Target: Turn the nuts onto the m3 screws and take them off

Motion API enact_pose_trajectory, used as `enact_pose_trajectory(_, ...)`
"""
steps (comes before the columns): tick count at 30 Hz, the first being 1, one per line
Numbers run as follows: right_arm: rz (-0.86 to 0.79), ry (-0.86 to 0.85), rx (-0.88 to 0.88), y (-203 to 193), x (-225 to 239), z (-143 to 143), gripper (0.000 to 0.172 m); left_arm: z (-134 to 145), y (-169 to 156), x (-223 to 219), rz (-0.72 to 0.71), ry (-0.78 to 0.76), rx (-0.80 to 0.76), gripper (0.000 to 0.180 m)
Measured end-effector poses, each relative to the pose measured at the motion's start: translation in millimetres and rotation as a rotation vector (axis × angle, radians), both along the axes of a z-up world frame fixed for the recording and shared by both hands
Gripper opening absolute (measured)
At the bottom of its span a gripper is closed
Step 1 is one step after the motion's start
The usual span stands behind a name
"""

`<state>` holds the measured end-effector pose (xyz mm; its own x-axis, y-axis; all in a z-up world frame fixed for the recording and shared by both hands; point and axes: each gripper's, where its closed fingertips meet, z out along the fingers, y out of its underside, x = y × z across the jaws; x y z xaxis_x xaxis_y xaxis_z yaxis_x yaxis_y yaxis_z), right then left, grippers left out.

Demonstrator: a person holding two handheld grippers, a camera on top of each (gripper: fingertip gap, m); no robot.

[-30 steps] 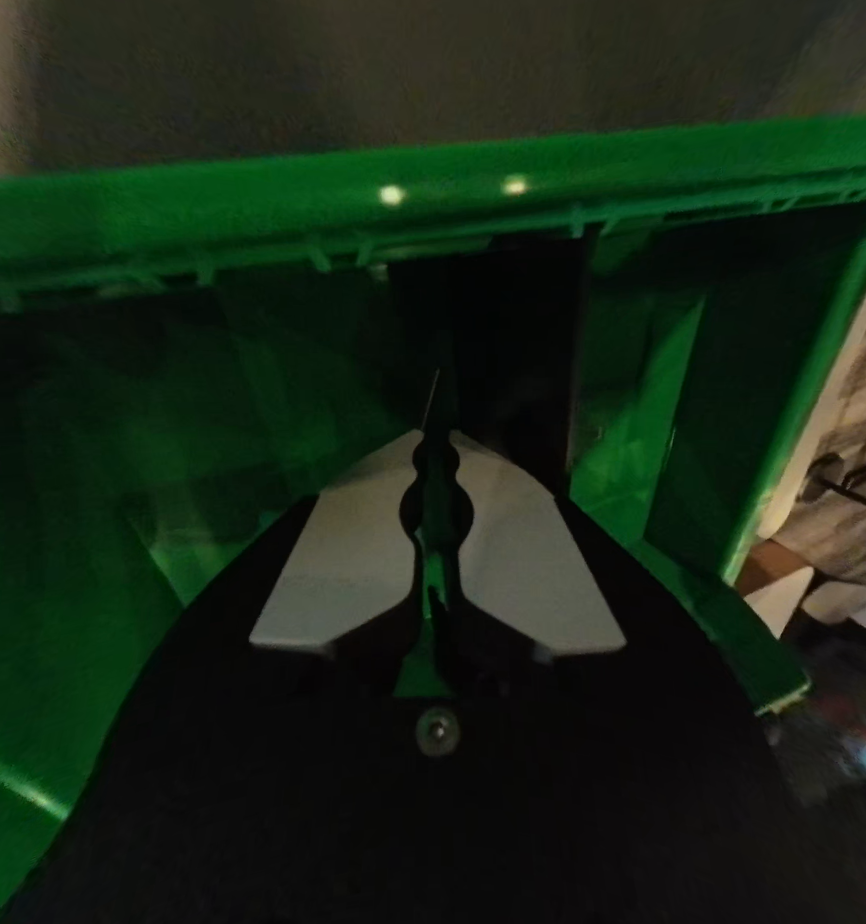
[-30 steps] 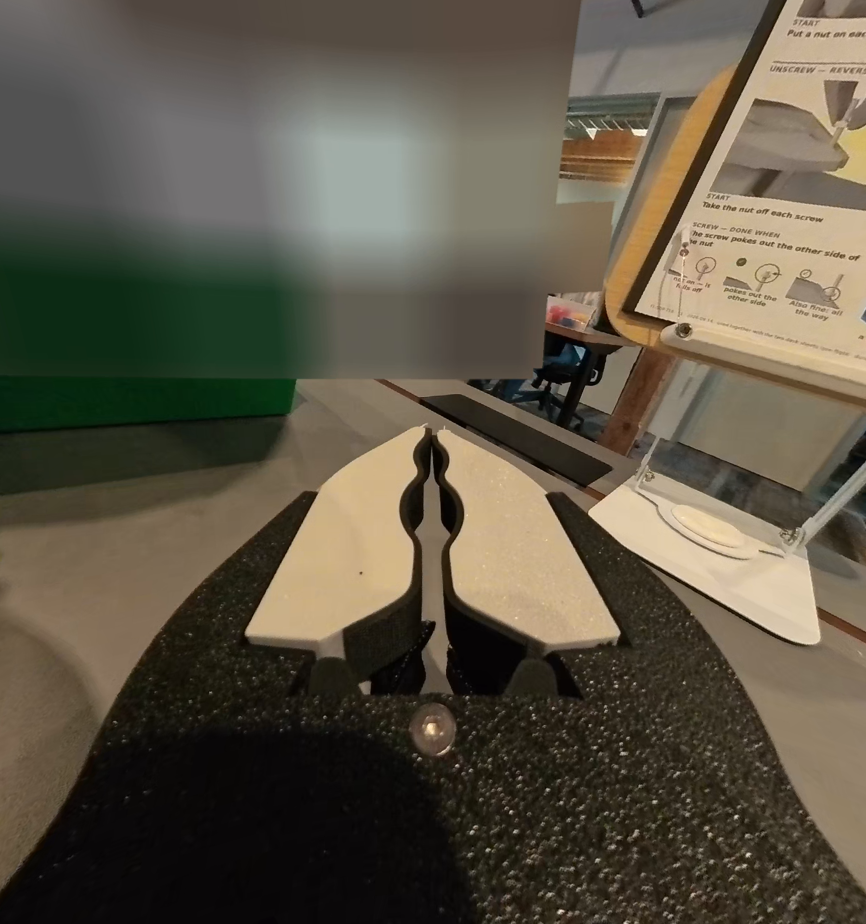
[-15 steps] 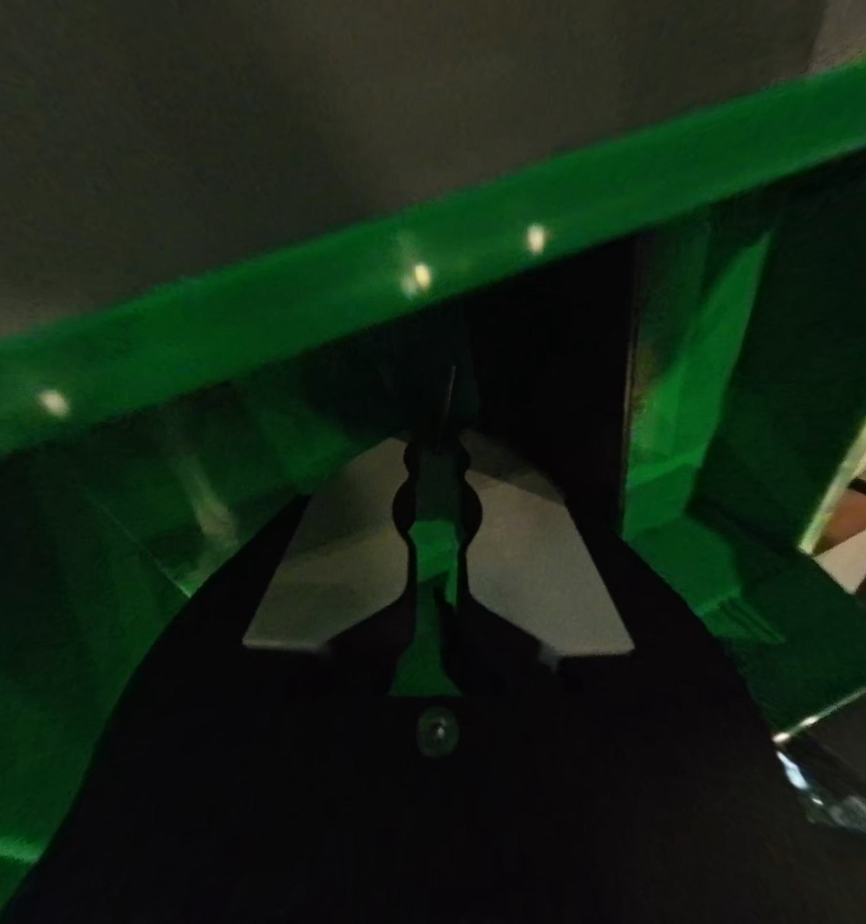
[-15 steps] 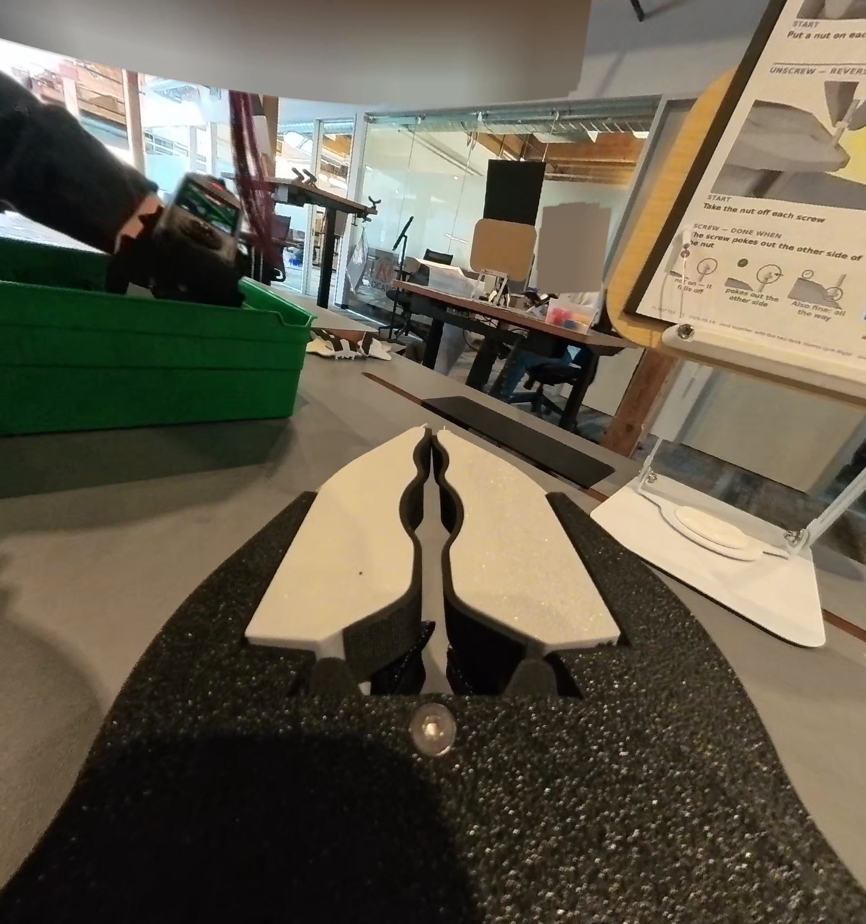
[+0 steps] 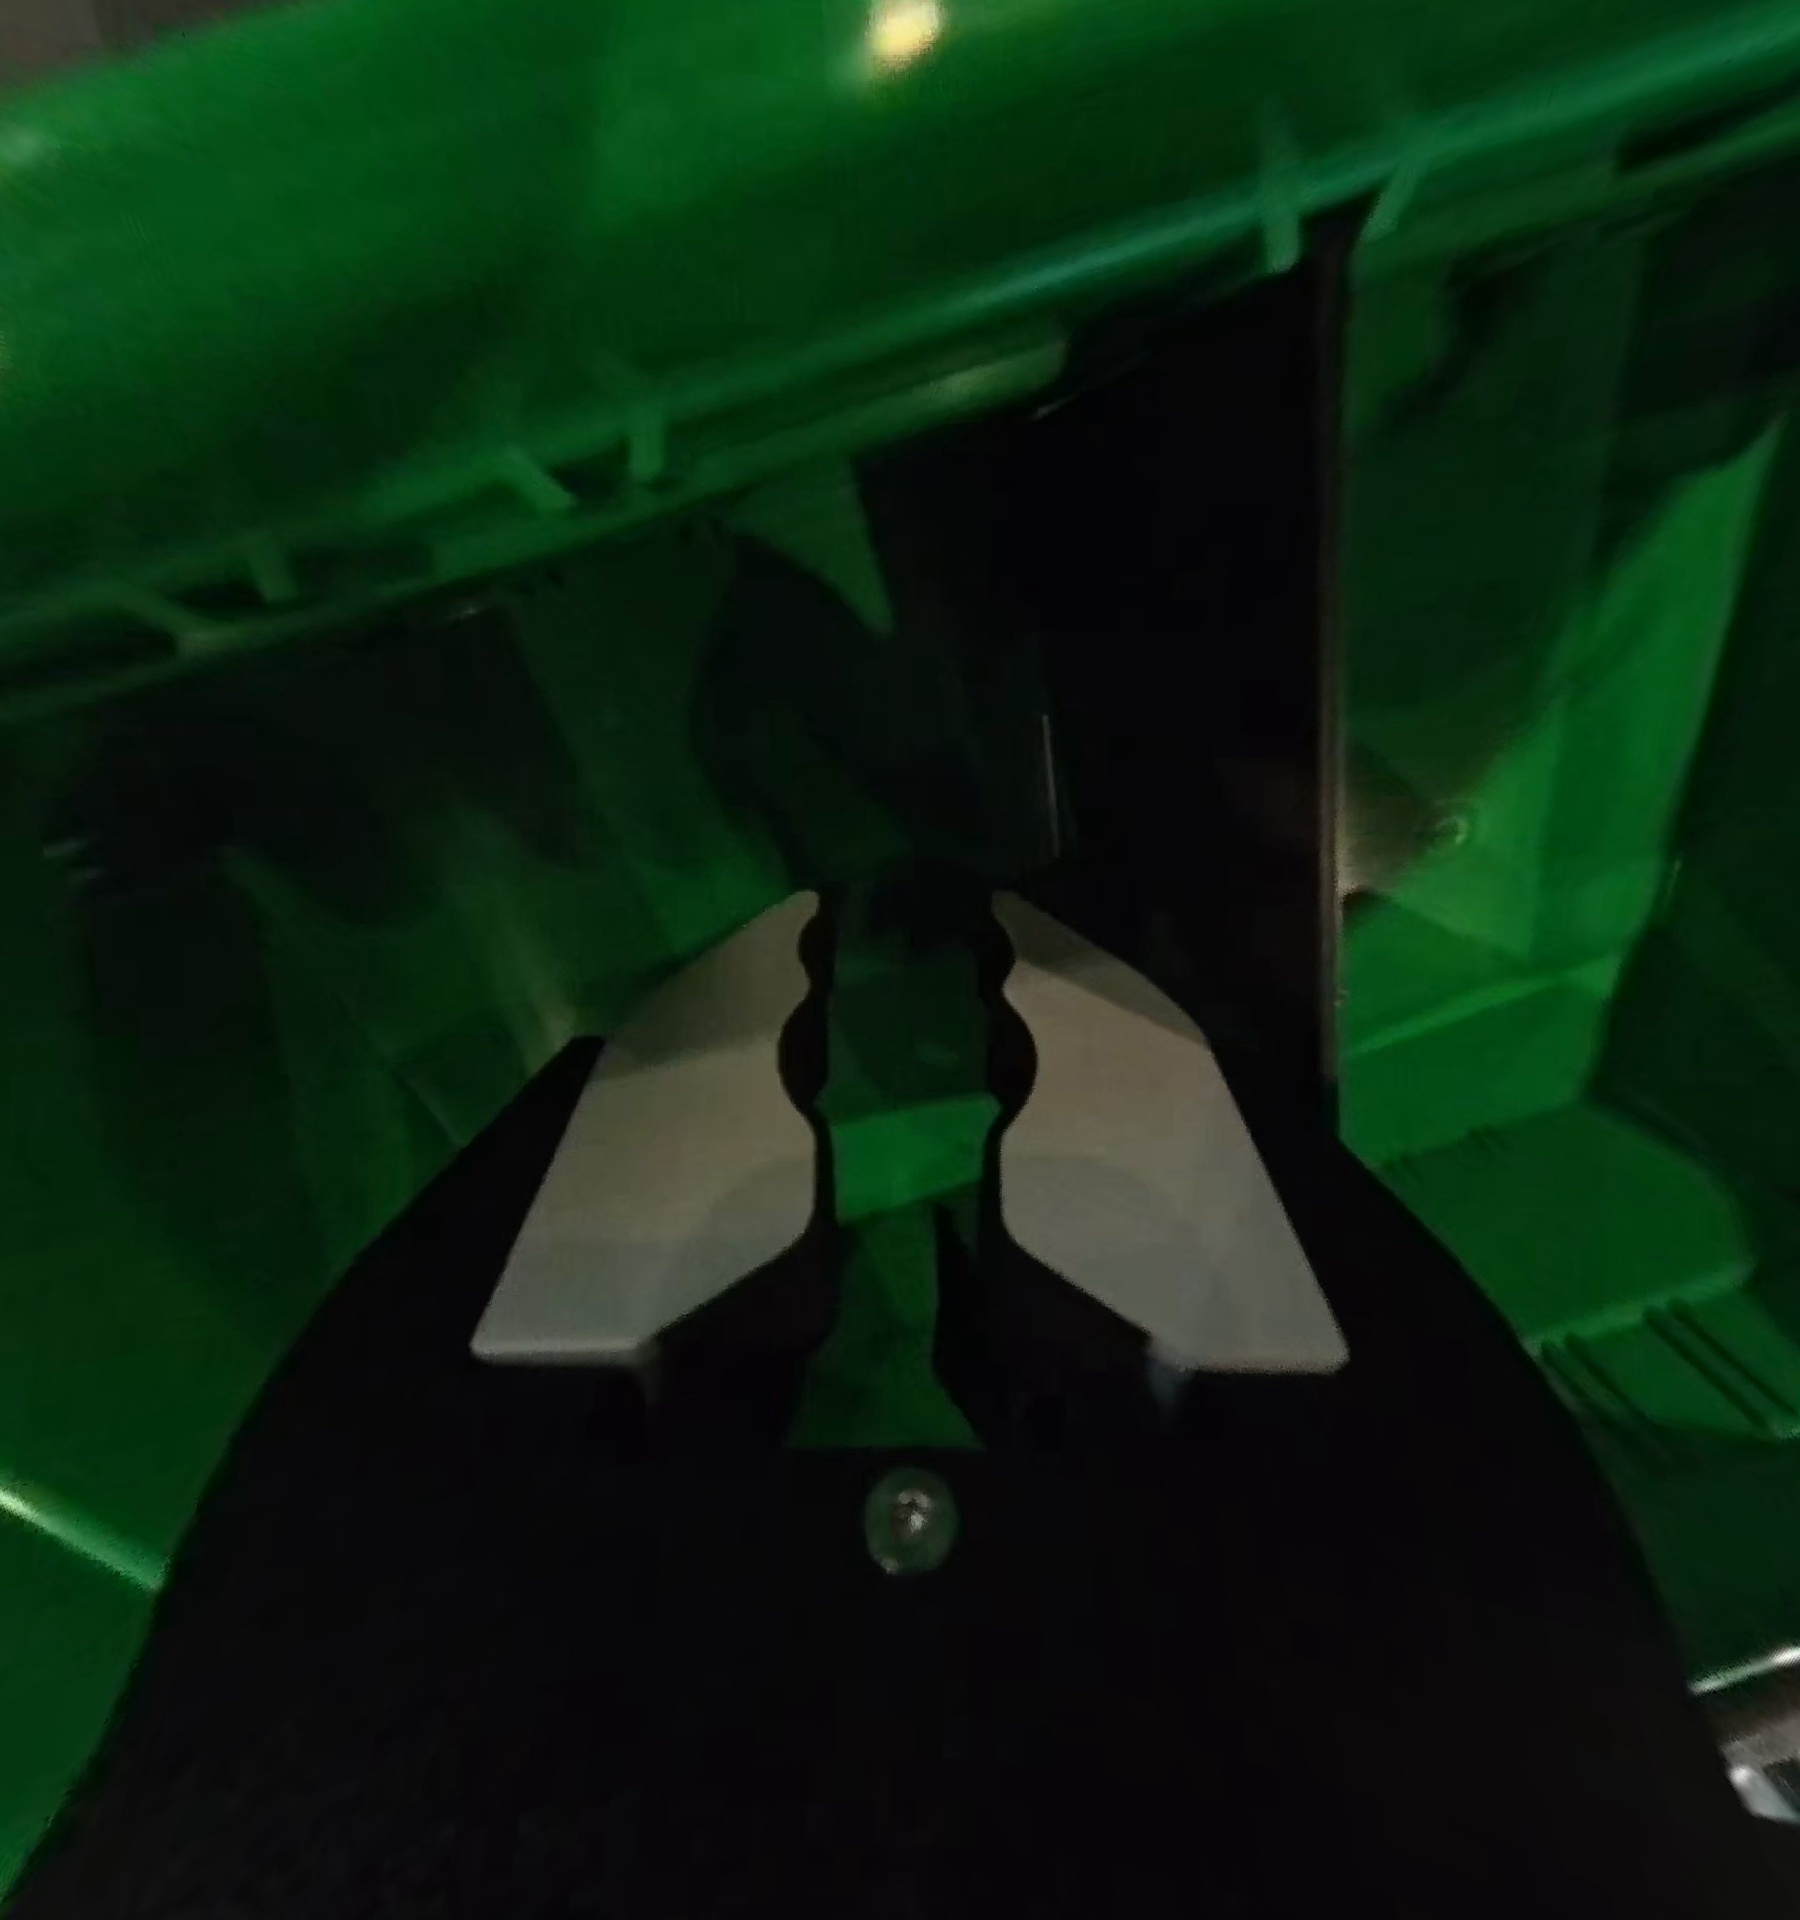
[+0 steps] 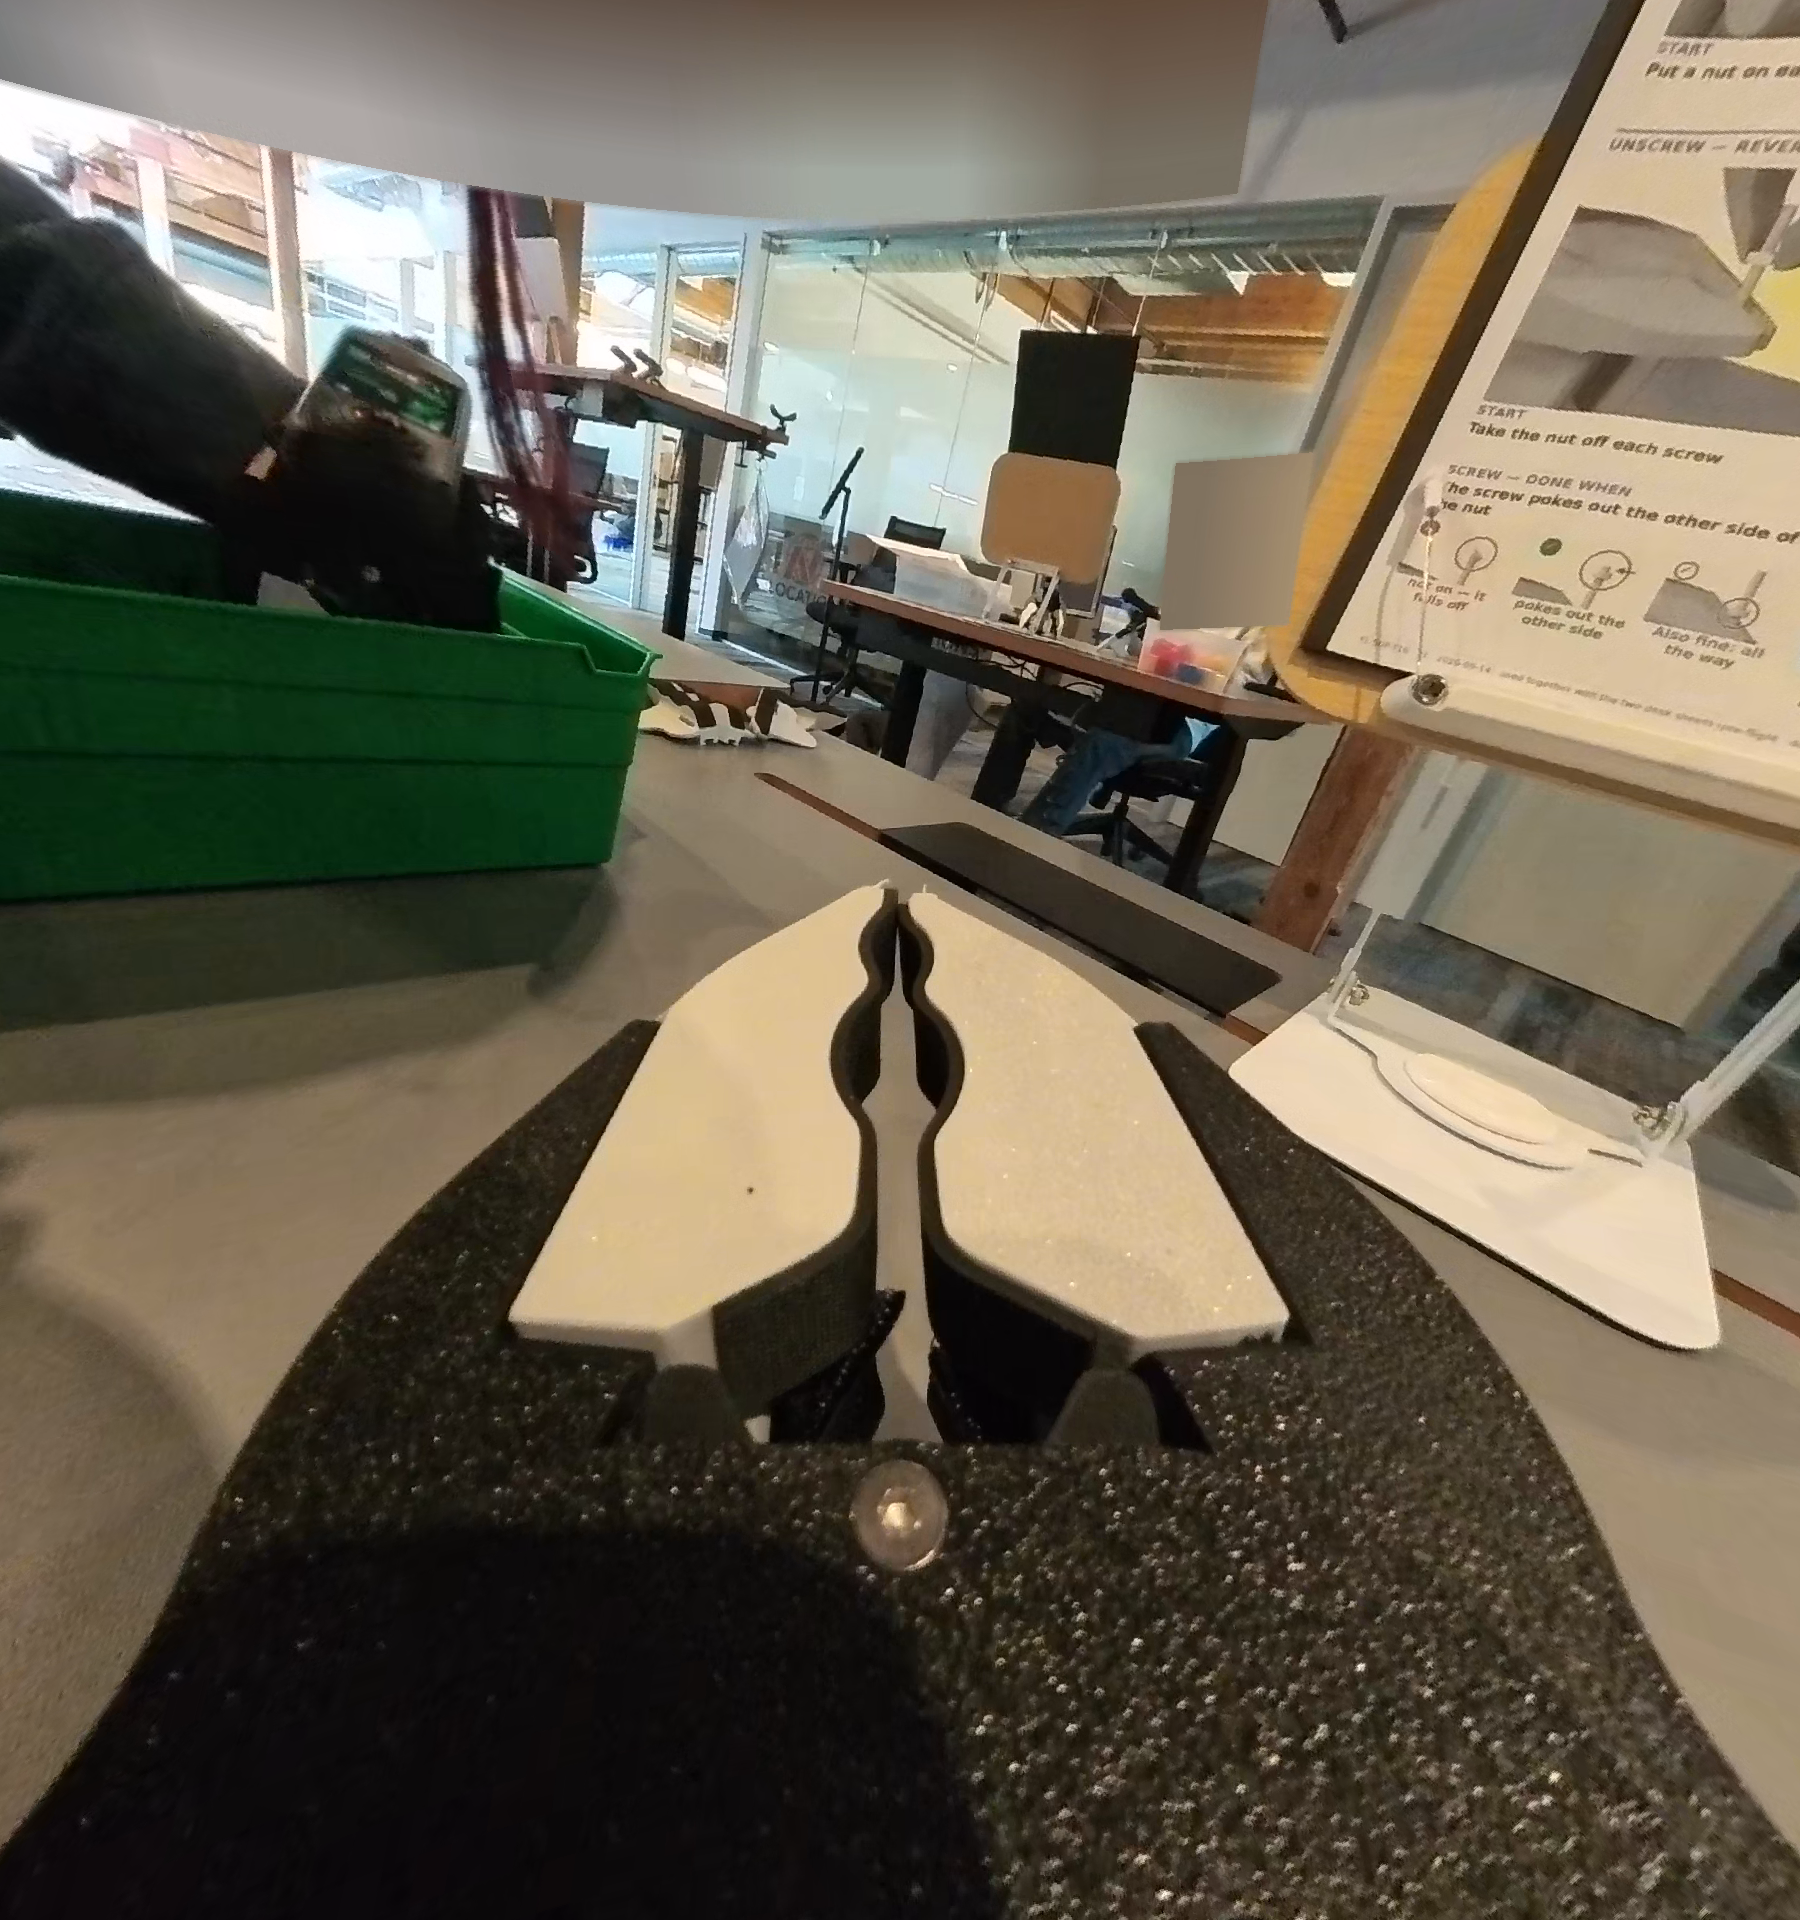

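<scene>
Left gripper (image 5: 906, 904) open inside the green bin (image 6: 283, 717); right gripper (image 6: 898, 891) closed on nothing.

My left fingers (image 5: 667, 1132) stand apart, with only the dim green floor of the bin between them, next to a black divider (image 5: 1187, 675). My right gripper rests low over the grey table (image 6: 252, 1091), with its tips together and nothing between them. An instruction sheet on a white stand (image 6: 1478, 1174) is to its right. I cannot see the nuts or screws in either view.
</scene>
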<state>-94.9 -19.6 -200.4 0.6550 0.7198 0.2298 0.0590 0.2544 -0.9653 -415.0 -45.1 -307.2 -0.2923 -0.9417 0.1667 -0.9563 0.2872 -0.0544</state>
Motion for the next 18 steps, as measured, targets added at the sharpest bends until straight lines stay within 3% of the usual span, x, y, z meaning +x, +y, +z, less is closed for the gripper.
enact_pose_trajectory(5, 0.001, 0.004, -0.001, 0, 0, 0, 0.000, 5, 3, 0, 0.021, 0.031, -0.025, 0.026)
enact_pose_trajectory(10, 0.003, 0.013, -0.006, 0, 1, 1, 0.000, 13, -12, -1, 0.131, 0.045, -0.187, 0.001)
enact_pose_trajectory(18, 0.004, 0.012, -0.007, 0, 1, 1, 0.000, 12, -26, -2, 0.206, 0.083, -0.310, 0.003)
